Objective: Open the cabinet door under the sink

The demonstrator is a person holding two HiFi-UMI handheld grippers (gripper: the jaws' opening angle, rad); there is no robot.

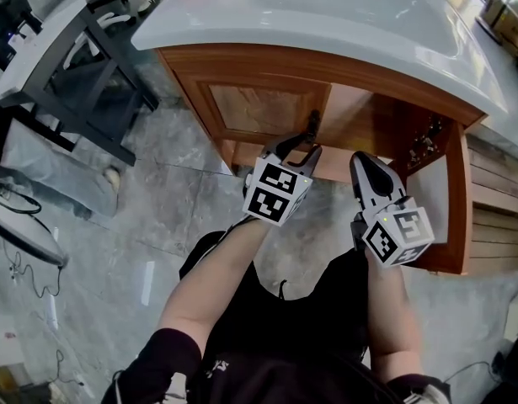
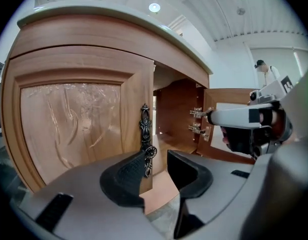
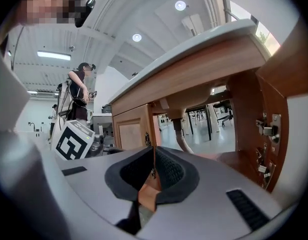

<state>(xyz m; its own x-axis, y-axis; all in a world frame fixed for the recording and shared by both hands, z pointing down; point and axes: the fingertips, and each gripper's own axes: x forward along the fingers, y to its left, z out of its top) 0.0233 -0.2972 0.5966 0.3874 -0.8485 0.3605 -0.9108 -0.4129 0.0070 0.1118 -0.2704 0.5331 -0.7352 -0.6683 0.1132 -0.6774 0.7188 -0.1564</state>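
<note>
Grey stone floor (image 1: 157, 217); wooden cabinet under white sink top (image 1: 326, 15). Left cabinet door (image 2: 68, 124) closed, dark ornate handle (image 2: 145, 134) on its right edge. Left gripper (image 2: 156, 156): fingers apart, handle just beyond the tips, nearest the left finger, not clasped. Right cabinet door (image 1: 452, 200), right of handle, swung wide open. Right gripper (image 3: 154, 156), right of handle: fingers all but together, nothing between.

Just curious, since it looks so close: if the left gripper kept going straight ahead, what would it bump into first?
Probably the dark ornate handle at the edge of the left cabinet door. It sits just ahead of the left gripper, in line with its open jaws, though exact depth is unclear.
</note>
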